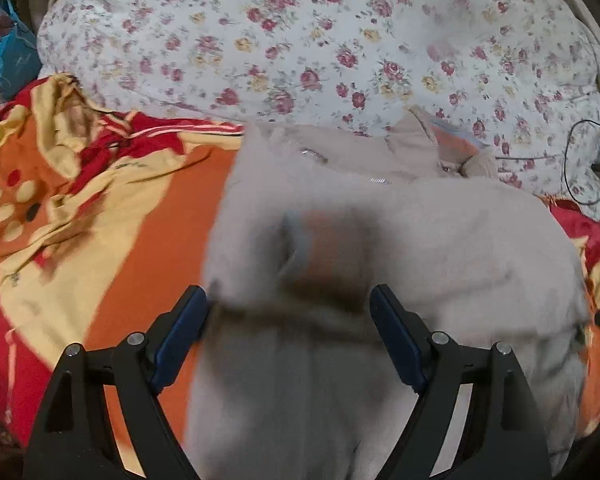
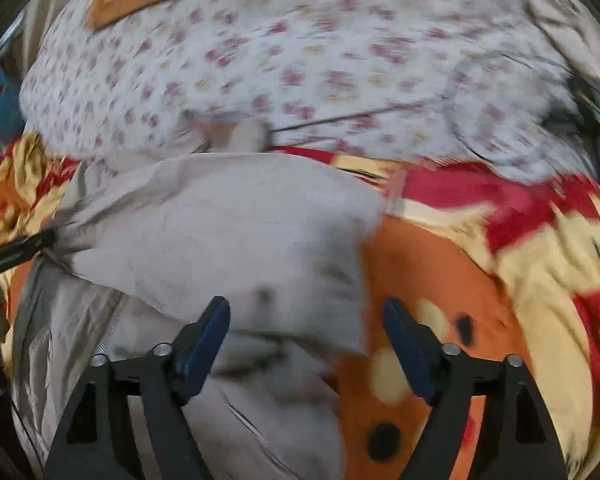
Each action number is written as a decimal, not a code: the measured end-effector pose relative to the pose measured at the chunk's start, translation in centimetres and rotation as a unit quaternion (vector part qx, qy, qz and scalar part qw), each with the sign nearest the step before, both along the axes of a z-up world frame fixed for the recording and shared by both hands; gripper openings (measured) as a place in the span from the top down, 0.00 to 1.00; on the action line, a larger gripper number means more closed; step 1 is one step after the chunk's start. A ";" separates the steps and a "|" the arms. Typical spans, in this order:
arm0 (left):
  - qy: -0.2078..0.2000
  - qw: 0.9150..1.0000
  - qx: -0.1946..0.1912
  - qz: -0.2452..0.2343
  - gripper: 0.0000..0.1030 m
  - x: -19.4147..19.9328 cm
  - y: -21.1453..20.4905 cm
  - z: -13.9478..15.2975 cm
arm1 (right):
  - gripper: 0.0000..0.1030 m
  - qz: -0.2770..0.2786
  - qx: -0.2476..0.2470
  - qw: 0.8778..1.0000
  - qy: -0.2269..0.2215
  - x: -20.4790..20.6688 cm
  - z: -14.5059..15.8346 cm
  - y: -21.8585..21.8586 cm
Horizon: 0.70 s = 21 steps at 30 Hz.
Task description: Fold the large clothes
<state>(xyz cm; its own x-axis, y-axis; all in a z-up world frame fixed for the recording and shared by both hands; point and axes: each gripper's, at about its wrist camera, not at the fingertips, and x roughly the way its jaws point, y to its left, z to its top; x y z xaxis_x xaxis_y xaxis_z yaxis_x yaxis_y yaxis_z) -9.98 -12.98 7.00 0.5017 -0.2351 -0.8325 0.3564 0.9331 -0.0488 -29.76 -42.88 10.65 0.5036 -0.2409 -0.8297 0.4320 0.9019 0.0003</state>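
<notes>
No brand, label or lettering can be made out anywhere; both views are smeared with motion blur. The beige jacket (image 1: 400,240) lies bunched on the orange, red and yellow blanket (image 1: 112,208), its collar end with glints of zipper toward the floral quilt (image 1: 320,48) behind it. The left gripper (image 1: 288,320) hangs over the near part of the jacket with its jaws spread wide and nothing pinched between the blue pads (image 1: 182,332), though cloth lies under and between them. In the right wrist view, the right gripper (image 2: 306,332) is likewise spread apart, one pad over a folded flap of the jacket (image 2: 220,232), the other over bare blanket (image 2: 500,280). The jacket's right edge ends roughly between those fingers, and the blanket runs free to the right of it. At the far left of that view a black tool part touches a gathered corner of the jacket. A black cable (image 1: 572,160) loops on the quilt at the right edge of the bed, and something blue (image 1: 10,56) sits off the bed at upper left.
</notes>
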 end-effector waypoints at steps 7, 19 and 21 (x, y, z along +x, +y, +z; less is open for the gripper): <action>0.008 1.000 0.000 0.018 0.18 -3.1 5.2 -0.1 | 0.24 0.008 0.070 0.998 0.005 -0.4 -3.4 -0.5; 0.037 0.999 0.014 0.023 0.18 -8.1 9.2 -2.4 | 0.99 -0.025 0.041 0.998 0.040 -1.5 -5.3 -1.0; 0.040 0.999 0.012 0.025 0.18 -8.6 9.4 -2.6 | 0.99 -0.029 0.042 0.998 0.034 -2.0 -4.4 -0.9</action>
